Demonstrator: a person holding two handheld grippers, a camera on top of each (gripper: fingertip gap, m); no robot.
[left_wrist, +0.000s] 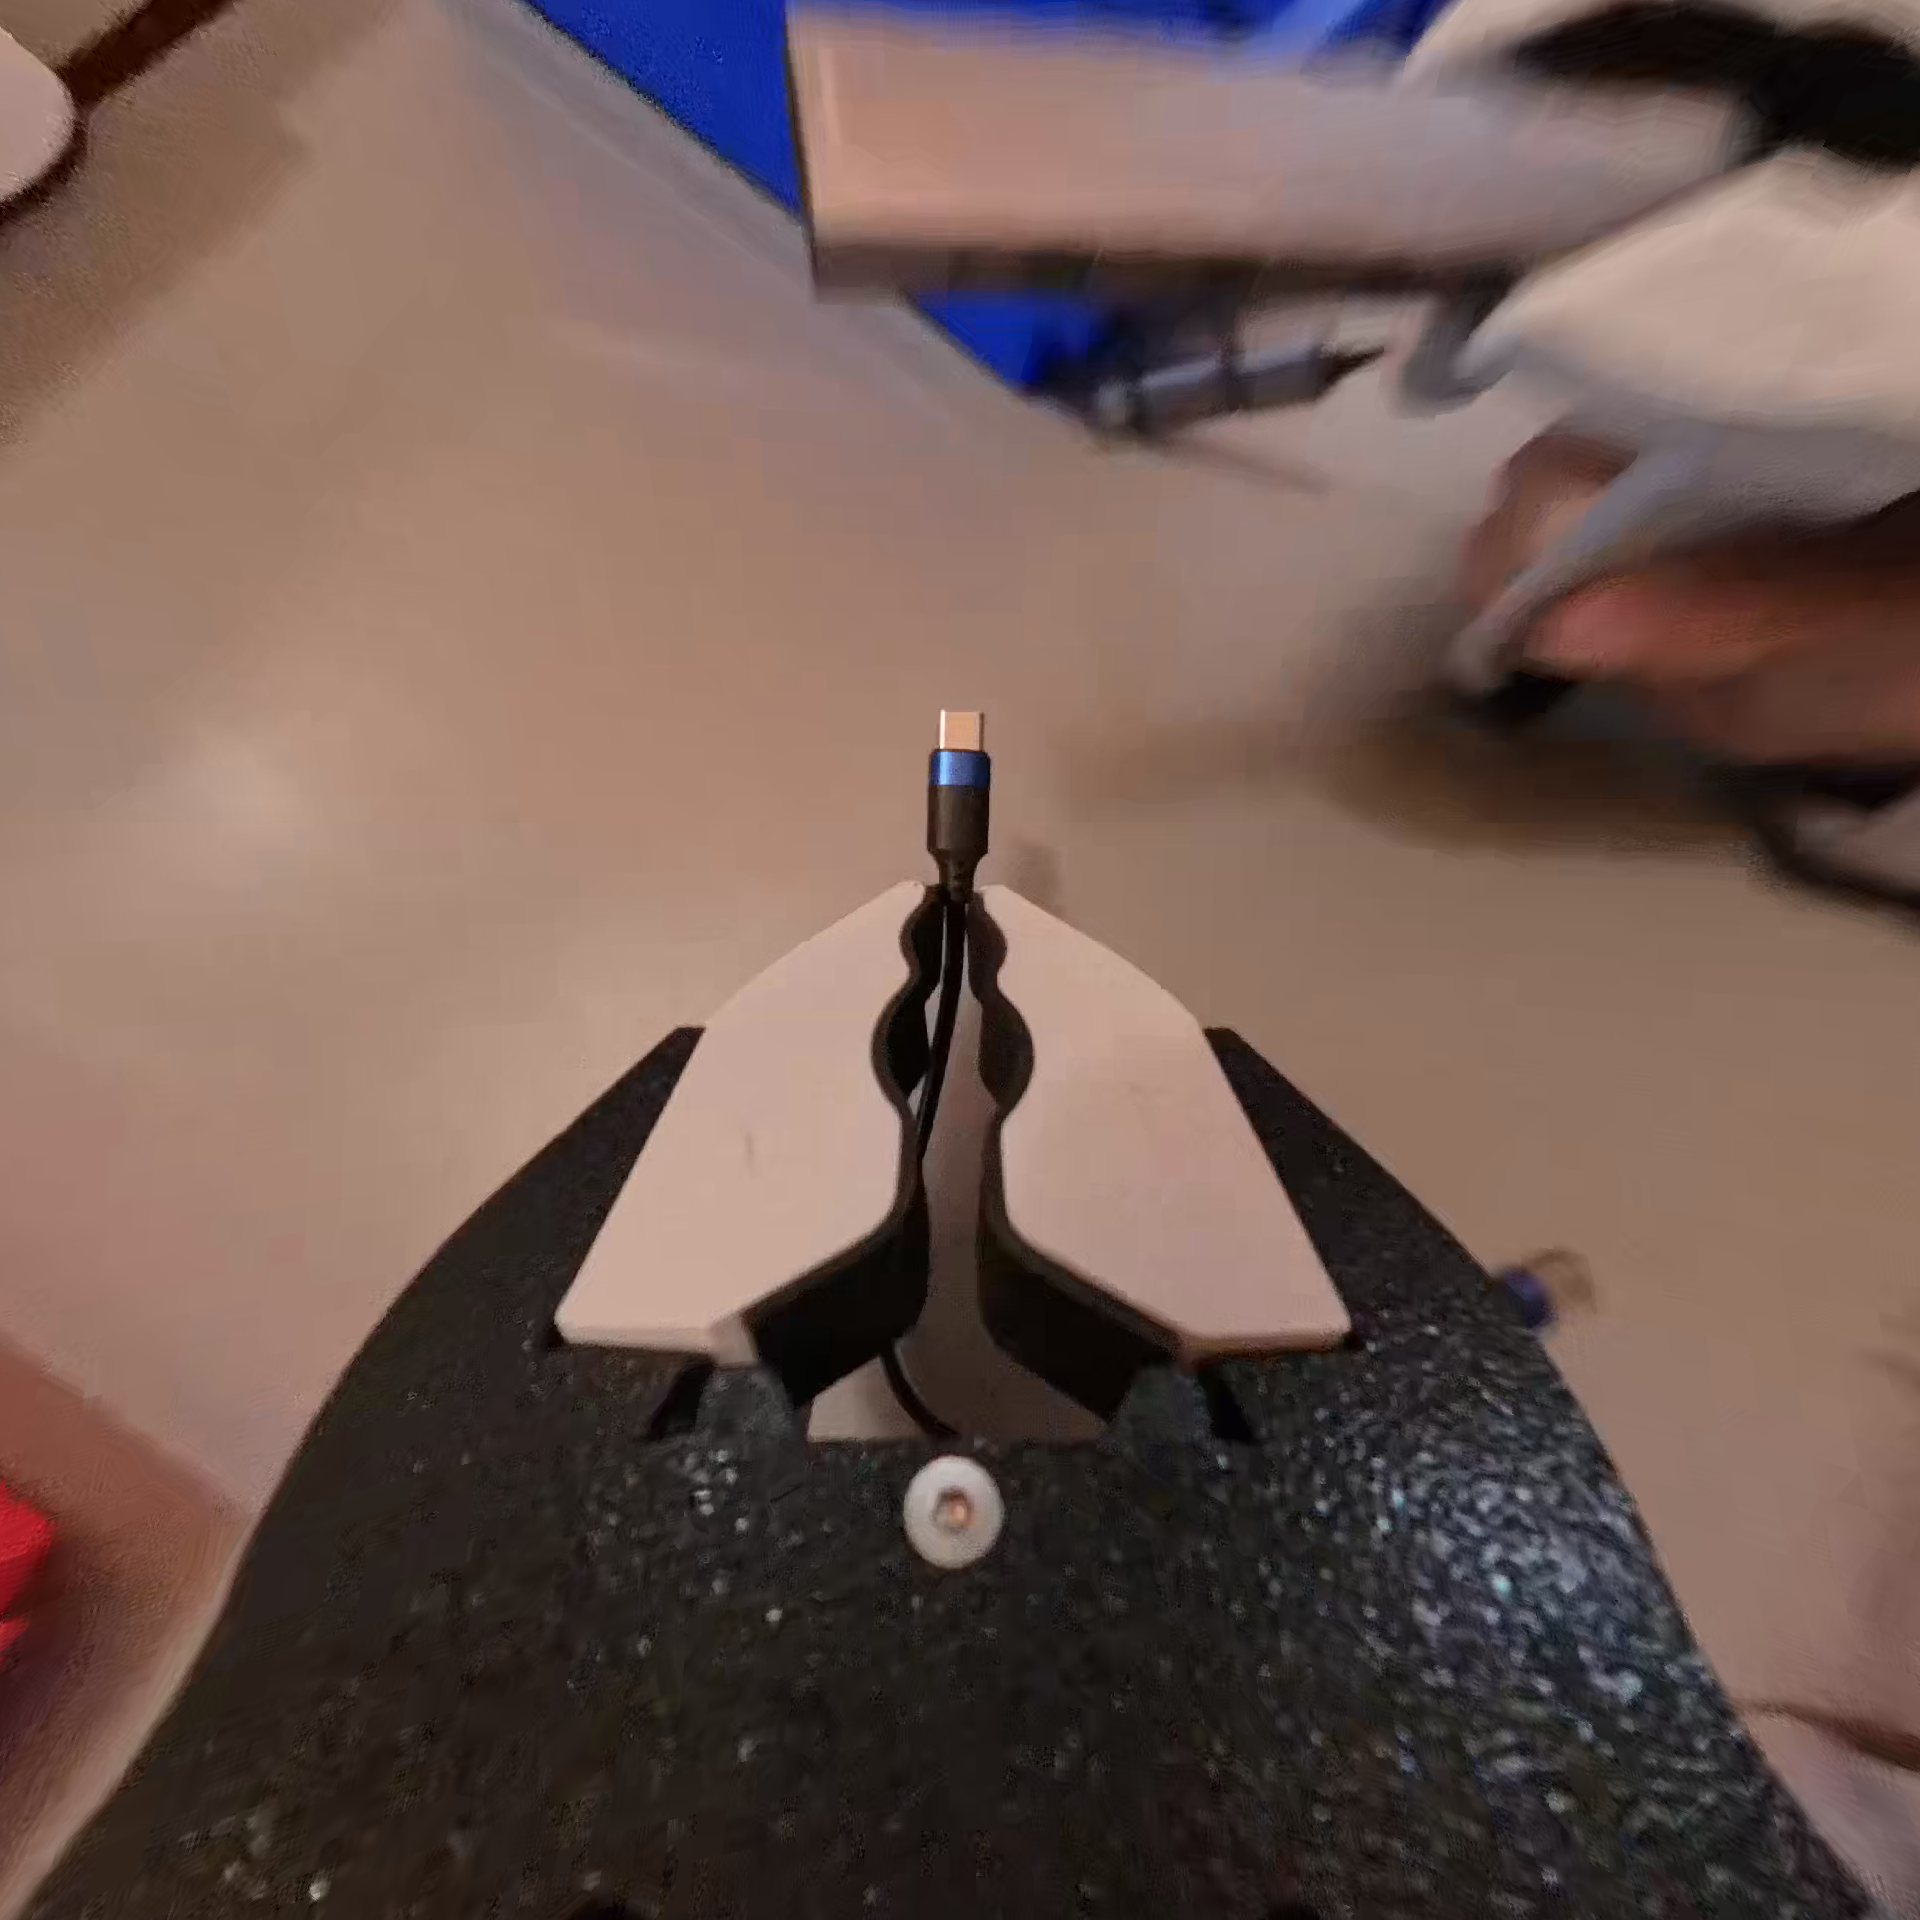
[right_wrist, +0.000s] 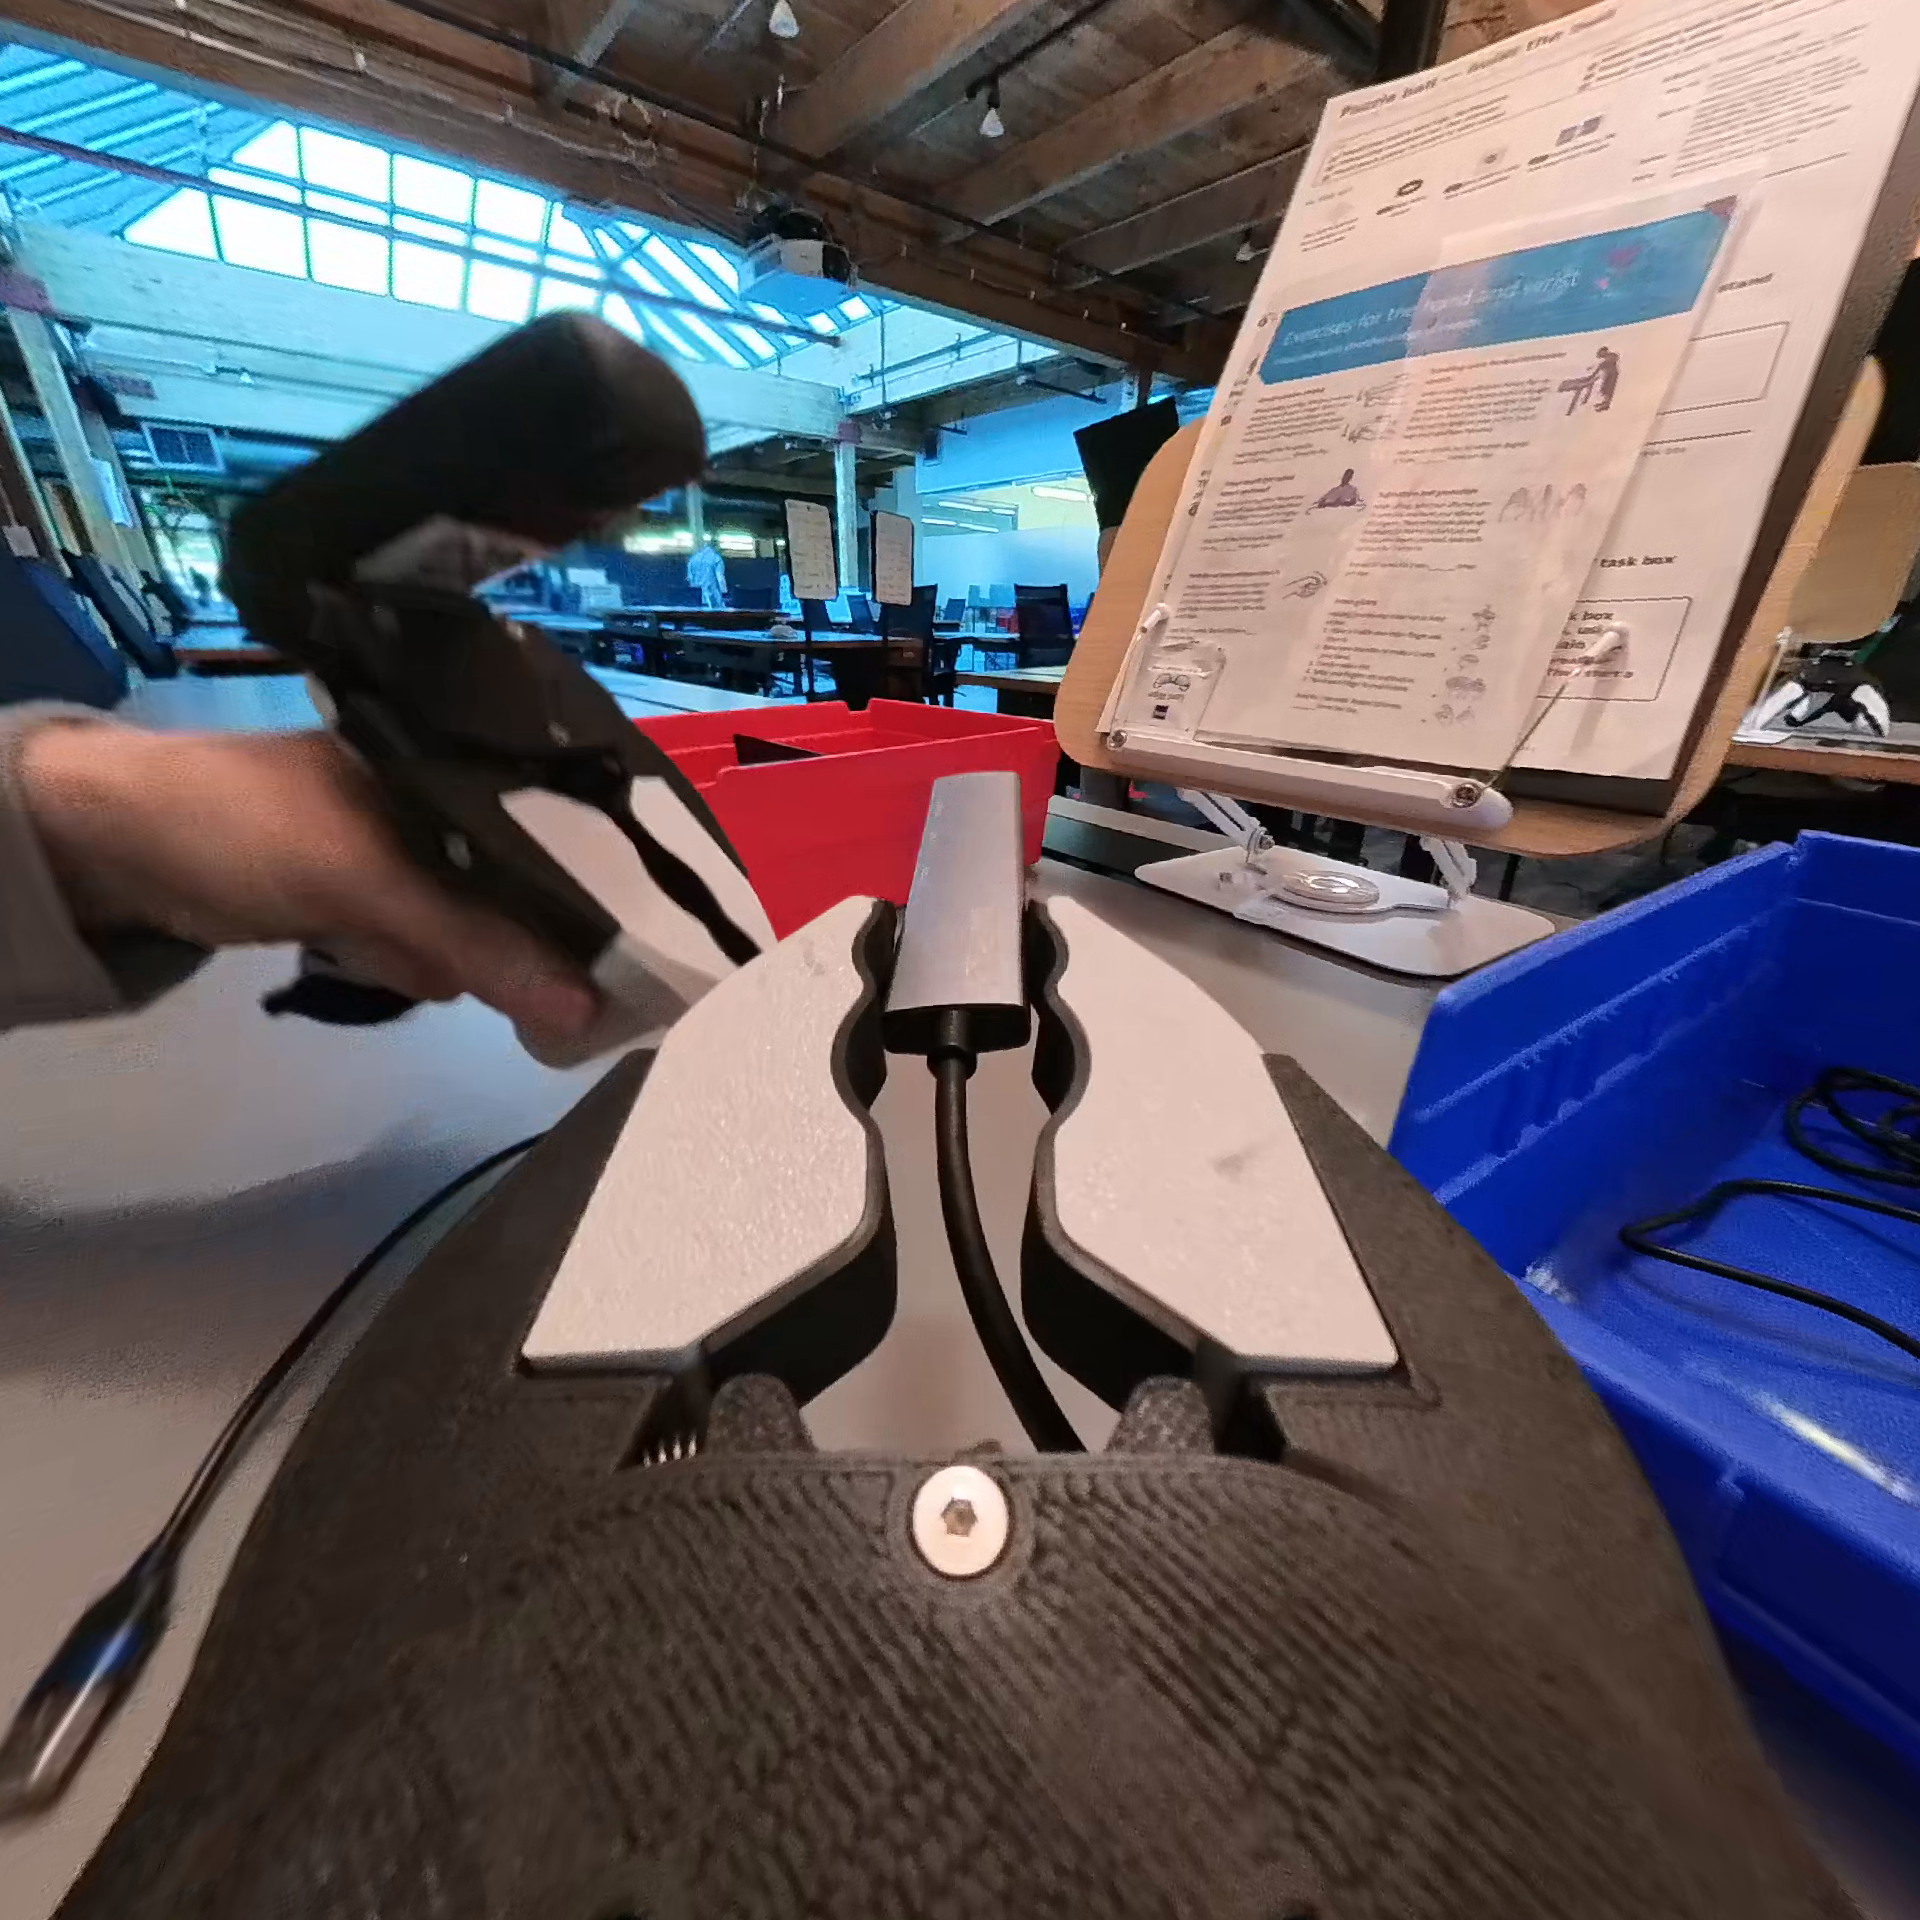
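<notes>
My left gripper (left_wrist: 954, 891) is shut on a thin black cable (left_wrist: 935, 1039). The cable's plug (left_wrist: 958, 790), with a blue collar and a silver tip, sticks out past the fingertips above the beige table (left_wrist: 468, 623). My right gripper (right_wrist: 961, 920) is shut on a slim grey hub (right_wrist: 964, 883) that points forward between the pads. The hub's thick black cable (right_wrist: 977, 1226) runs back through the jaws. In the right wrist view the left gripper (right_wrist: 717, 925) shows blurred at the left, held by a hand (right_wrist: 260, 862), close beside the right gripper's left finger.
A red bin (right_wrist: 873, 810) stands behind the hub. A blue bin (right_wrist: 1621, 1091) with black cables is on the right. A tilted document stand (right_wrist: 1455, 468) with papers is at the back right. A blurred metal plug (right_wrist: 83, 1683) hangs at the lower left. My right fingertips sit around 10 cm from my left ones.
</notes>
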